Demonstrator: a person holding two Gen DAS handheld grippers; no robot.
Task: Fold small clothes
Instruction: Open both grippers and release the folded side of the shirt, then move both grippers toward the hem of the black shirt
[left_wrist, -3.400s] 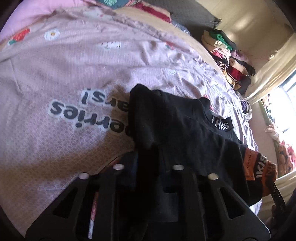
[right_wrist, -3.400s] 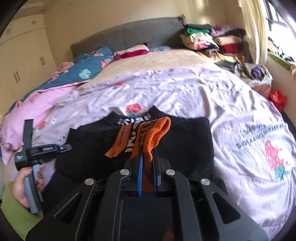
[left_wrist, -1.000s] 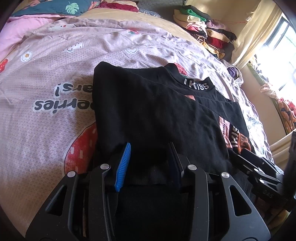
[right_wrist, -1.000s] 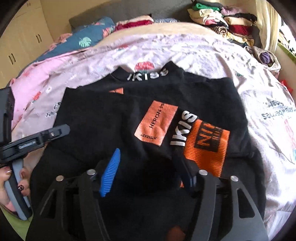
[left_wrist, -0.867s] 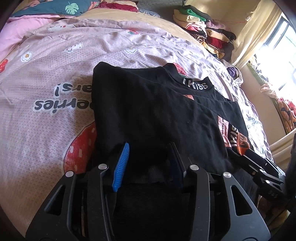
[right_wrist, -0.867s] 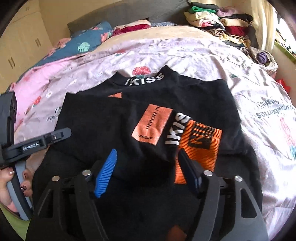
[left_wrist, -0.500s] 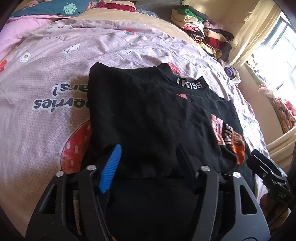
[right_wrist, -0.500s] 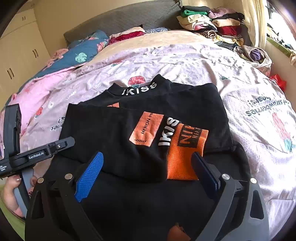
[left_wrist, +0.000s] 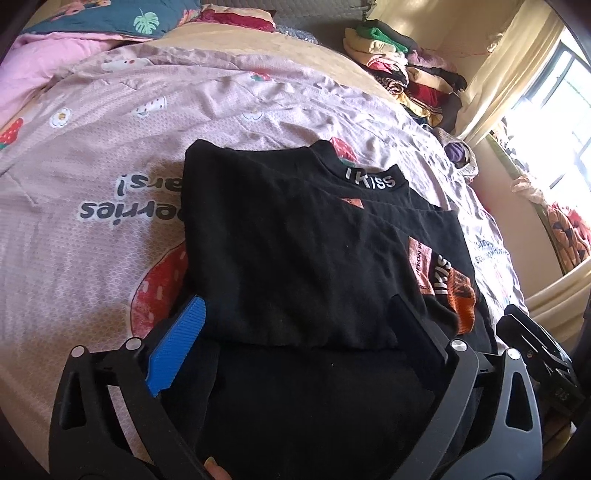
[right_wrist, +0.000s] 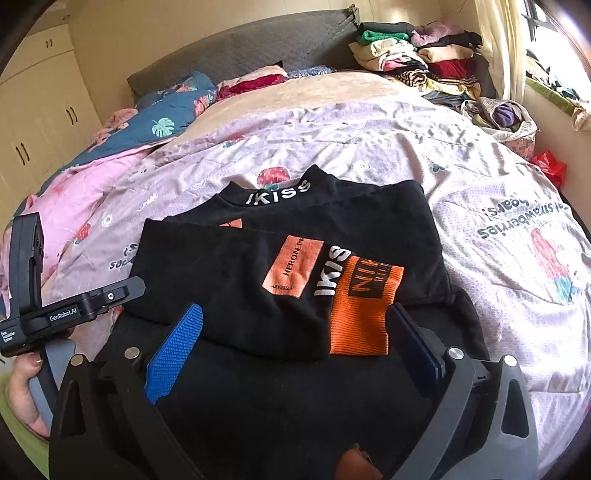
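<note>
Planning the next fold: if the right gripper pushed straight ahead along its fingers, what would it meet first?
Probably the folded-over black sleeve with the orange ribbed cuff on the black sweatshirt. It lies just ahead between the open right gripper fingers, though depth is unclear.

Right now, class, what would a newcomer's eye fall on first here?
The black top lying mid-bed on the pink sheet, its sleeve folded across with a bright orange cuff near the right gripper. Both grippers, left too, stand wide open over its near edge. A clothes pile sits at the far corner.
</note>
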